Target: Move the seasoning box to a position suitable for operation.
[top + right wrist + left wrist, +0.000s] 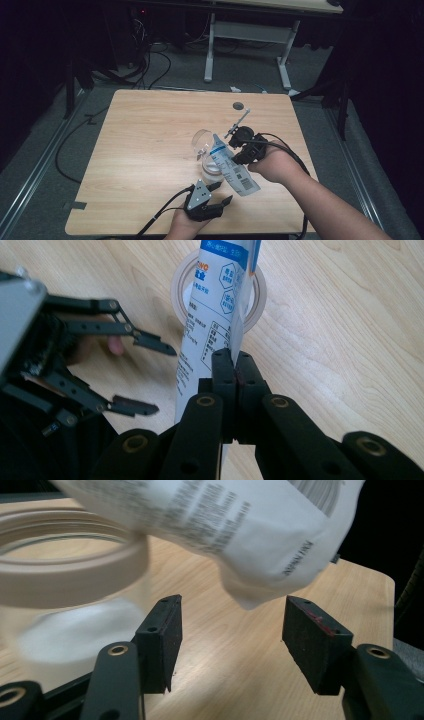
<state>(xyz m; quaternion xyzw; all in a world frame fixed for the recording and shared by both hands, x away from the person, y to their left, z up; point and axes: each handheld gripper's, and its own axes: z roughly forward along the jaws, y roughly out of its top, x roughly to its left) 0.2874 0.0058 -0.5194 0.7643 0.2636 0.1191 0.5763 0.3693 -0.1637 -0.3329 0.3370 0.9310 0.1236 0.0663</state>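
Observation:
A clear glass jar [204,146] stands on the wooden table [140,150] with white powder in its bottom. A white and blue pouch [235,172] leans tilted over the jar's mouth. My right gripper [236,150] is shut on the pouch's edge. In the right gripper view its jaws [234,371] pinch the pouch [212,315] above the jar rim [179,287]. My left gripper [222,193] stands open near the table's front edge, just below the pouch. In the left gripper view, nothing sits between the jaws [235,642]; the pouch's corner [250,540] hangs above them and the jar [65,580] is at the left.
A small dark round disc [238,106] lies at the table's far side. A thin grey rod [240,121] slants beside the right gripper. Behind the table stands a white desk frame [210,45], with cables [150,65] on the floor.

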